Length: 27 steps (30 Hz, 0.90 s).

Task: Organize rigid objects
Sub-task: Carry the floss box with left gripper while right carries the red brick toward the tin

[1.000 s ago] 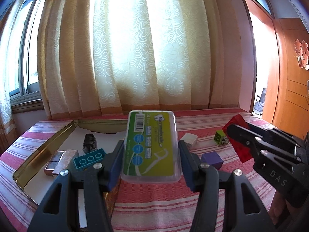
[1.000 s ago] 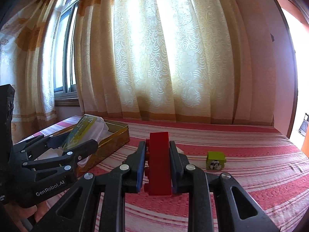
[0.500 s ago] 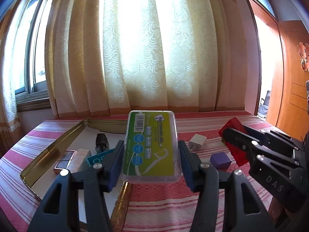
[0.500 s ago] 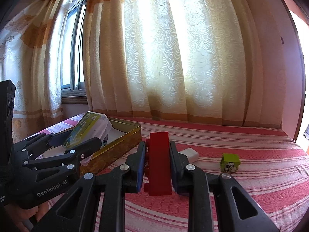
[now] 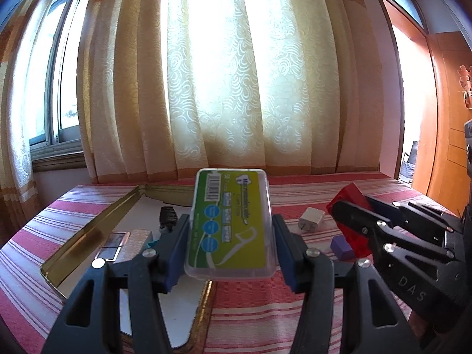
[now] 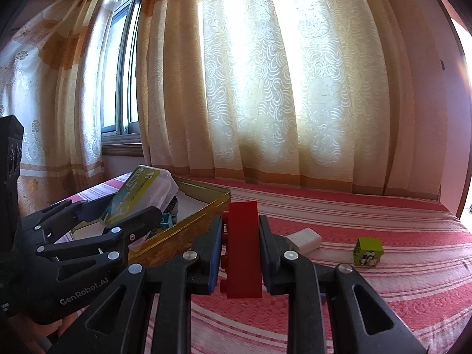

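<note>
Both jaws are gripping: left gripper (image 5: pixel 230 250) is clamping a floss-pick box (image 5: pixel 230 221). Right gripper (image 6: pixel 240 253), at 3 o'clock, is pinching a red building brick (image 6: pixel 243 247).

Strong daylight glows through long cream curtains with a swirl pattern and orange bands at top and hem (image 5: pixel 224 88), which hang across the whole far side. To their left a metal-framed sliding window (image 5: pixel 59 94) shows bare glass above a brown wooden sill (image 6: pixel 121 149). A pale pink wall (image 5: pixel 62 181) runs under the sill. At the right stands an orange-brown wooden wardrobe (image 5: pixel 451 147) beside a bright doorway. A red and white striped woven cloth (image 6: pixel 368 206) covers the flat surface in front.
</note>
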Each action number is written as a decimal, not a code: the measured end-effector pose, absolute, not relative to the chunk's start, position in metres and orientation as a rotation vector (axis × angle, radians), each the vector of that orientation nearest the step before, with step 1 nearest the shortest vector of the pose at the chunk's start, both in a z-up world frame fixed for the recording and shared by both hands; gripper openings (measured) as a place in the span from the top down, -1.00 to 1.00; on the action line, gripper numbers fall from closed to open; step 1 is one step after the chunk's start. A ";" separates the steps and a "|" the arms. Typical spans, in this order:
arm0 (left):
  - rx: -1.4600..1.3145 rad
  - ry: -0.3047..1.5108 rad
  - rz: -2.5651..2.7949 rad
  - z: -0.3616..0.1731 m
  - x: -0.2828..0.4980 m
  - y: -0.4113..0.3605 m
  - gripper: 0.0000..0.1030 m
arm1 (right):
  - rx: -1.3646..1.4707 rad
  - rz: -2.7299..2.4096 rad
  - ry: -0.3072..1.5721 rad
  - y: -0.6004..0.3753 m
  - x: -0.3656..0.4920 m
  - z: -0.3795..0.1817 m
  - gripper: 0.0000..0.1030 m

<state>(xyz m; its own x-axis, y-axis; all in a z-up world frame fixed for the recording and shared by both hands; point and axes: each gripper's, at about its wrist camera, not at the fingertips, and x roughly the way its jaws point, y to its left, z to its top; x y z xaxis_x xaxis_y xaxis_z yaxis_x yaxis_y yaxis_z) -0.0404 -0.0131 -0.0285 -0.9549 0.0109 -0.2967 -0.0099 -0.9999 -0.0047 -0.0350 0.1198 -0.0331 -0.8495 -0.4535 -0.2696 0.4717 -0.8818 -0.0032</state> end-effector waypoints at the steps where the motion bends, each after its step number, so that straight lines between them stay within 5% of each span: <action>1: -0.471 -0.008 3.096 -0.029 -0.041 -0.015 -0.05 | 0.359 -2.627 0.094 0.119 -0.035 -0.033 0.52; 27: -0.458 -0.032 3.157 -0.028 -0.035 -0.038 -0.05 | 0.359 -2.575 0.108 0.092 -0.033 -0.033 0.52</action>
<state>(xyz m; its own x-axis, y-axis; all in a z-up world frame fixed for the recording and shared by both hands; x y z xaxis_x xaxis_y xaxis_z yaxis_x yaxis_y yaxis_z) -0.0350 -0.0385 -0.0284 -0.9577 -0.0453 -0.2843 0.0510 -0.9986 -0.0127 -0.0332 0.0918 -0.0328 -0.8226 -0.4975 -0.2753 0.5188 -0.8549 -0.0054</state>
